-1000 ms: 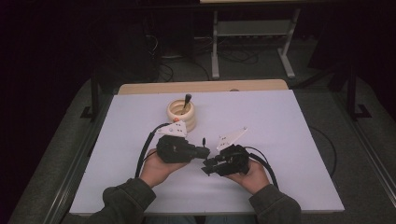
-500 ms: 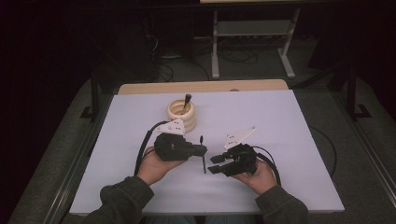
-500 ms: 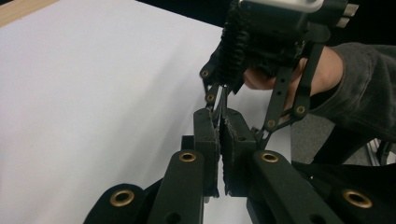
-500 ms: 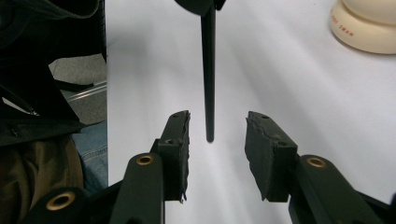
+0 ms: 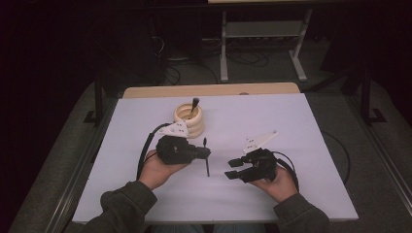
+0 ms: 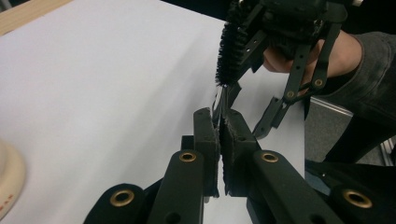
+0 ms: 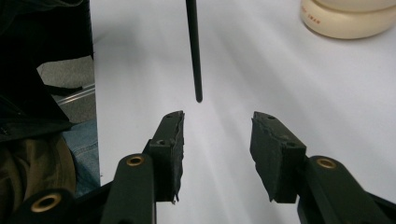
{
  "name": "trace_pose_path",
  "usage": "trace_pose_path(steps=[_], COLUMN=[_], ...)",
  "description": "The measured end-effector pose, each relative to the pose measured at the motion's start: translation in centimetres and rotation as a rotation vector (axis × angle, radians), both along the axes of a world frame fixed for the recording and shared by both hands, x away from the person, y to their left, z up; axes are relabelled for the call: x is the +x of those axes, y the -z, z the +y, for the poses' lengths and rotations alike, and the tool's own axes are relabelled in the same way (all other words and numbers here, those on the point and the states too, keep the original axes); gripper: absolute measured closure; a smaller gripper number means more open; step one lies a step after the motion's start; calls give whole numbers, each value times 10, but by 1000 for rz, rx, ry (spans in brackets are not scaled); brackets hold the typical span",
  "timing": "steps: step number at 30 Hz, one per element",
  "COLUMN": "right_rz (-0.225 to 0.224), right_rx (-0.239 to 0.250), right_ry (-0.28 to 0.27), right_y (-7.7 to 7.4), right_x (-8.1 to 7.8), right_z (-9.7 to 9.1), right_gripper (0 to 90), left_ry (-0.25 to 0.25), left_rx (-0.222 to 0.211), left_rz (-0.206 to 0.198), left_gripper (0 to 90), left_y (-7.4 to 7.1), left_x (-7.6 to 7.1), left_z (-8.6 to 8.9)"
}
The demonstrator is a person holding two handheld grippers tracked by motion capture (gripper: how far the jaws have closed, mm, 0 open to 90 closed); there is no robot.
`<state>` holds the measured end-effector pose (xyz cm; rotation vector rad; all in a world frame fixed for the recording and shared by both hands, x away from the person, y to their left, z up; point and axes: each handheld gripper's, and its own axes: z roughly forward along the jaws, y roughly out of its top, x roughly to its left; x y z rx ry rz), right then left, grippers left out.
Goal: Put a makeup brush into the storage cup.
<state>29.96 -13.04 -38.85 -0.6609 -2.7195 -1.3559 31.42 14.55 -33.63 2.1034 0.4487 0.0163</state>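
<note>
Pointing bristles away: clamped brush (image 5: 206, 156)

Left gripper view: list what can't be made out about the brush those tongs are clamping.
- Brush: the handle section between the pads is hidden by the left tongs; its far end is lost against the right tongs behind it.
- Holder: cut off by the left edge, so its contents can't be seen.
- Bristle detail: blurred, too dark to resolve.
</note>
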Motion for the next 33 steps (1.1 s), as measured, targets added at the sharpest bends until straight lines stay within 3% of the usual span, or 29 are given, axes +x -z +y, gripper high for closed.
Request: trace_pose_path(steps=[33], right_rz=[-18], right_rx=[3], right_ry=[83], right_y=[1], right_x=[-3], right_z=[-31], right_gripper=[445], left_ry=[-46], left_rx=[10], left_rz=[-11], left_gripper=[859], left_y=[-4], left_x=[8], left_z=[14])
